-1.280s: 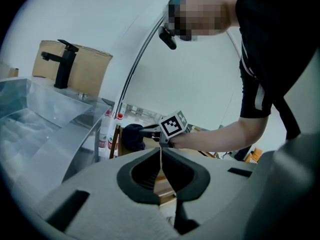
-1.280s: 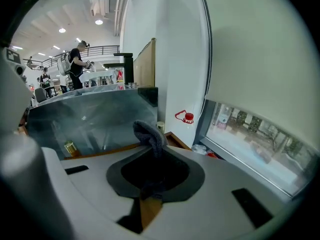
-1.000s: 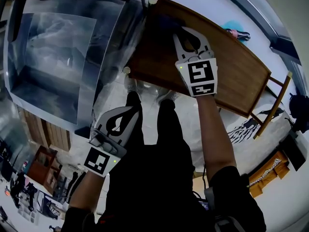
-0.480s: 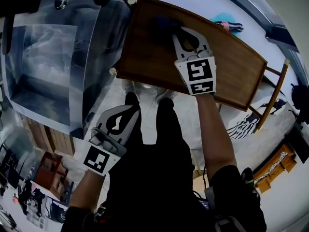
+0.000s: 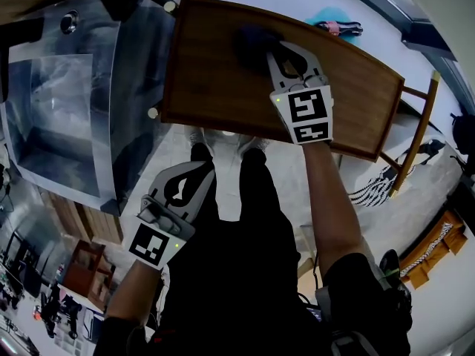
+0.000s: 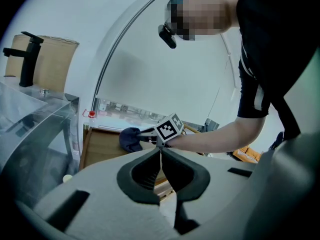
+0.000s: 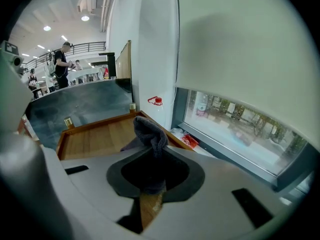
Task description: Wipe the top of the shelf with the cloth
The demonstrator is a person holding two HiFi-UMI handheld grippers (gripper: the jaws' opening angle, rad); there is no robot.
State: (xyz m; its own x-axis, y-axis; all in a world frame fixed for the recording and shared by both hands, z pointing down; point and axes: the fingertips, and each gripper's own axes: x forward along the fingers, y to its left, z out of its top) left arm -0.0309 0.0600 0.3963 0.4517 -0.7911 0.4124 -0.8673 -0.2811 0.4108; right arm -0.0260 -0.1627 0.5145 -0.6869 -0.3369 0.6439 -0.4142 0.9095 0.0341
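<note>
The wooden shelf point(image 5: 215, 73) stands before the person, and the dark cloth point(image 5: 251, 39) rests bunched on its top, near the far edge. The right gripper point(image 5: 286, 49) reaches over the shelf with its jaws clamped on the cloth. The left gripper point(image 5: 199, 173) hangs off the shelf, by the person's legs point(image 5: 237, 199), its jaws together on nothing.
</note>
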